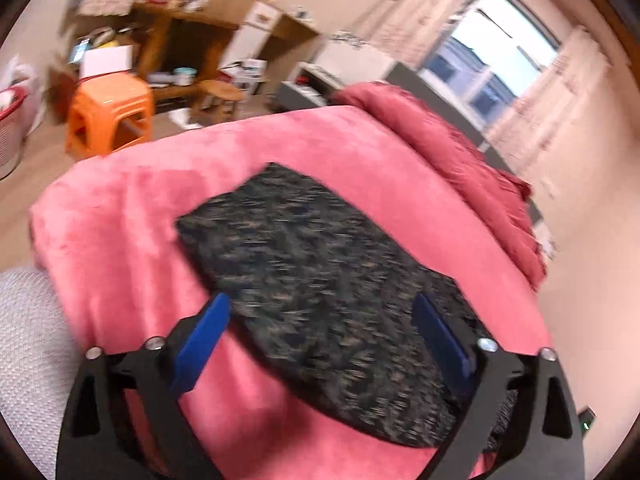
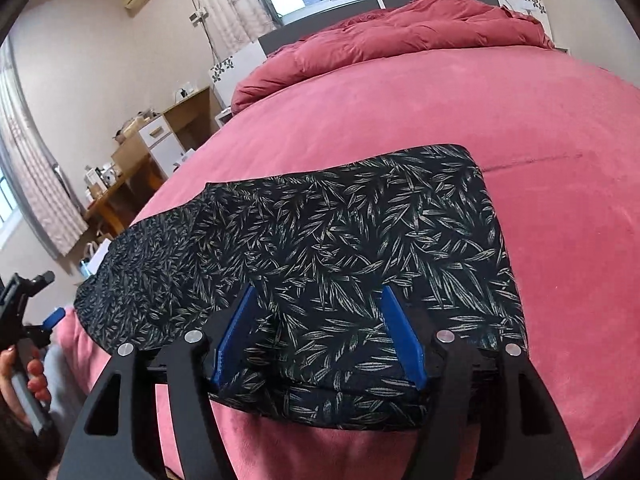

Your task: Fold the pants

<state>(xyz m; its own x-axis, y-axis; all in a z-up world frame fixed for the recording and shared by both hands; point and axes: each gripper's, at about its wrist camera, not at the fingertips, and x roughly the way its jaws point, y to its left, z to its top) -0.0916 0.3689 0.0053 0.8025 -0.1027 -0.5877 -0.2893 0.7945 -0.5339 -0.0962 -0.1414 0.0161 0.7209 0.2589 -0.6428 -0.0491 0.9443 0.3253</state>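
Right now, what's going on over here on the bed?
A person is folding a pair of dark leaf-print pants on a bed covered with a pink blanket, using a handheld gripper in each hand. The pants lie folded into a compact stack near the bed's edge. The right gripper is open, its blue fingers over the near fold. The left gripper is also open, above the pants and holding nothing.

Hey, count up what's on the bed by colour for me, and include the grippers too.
Black leaf-print: 1, the pants, lying folded on the bed
Dark red: 1, the duvet, bunched at the far end of the pink bed
Black with blue fingers: 2, the left gripper and right gripper, both open over the pants
Total: 4
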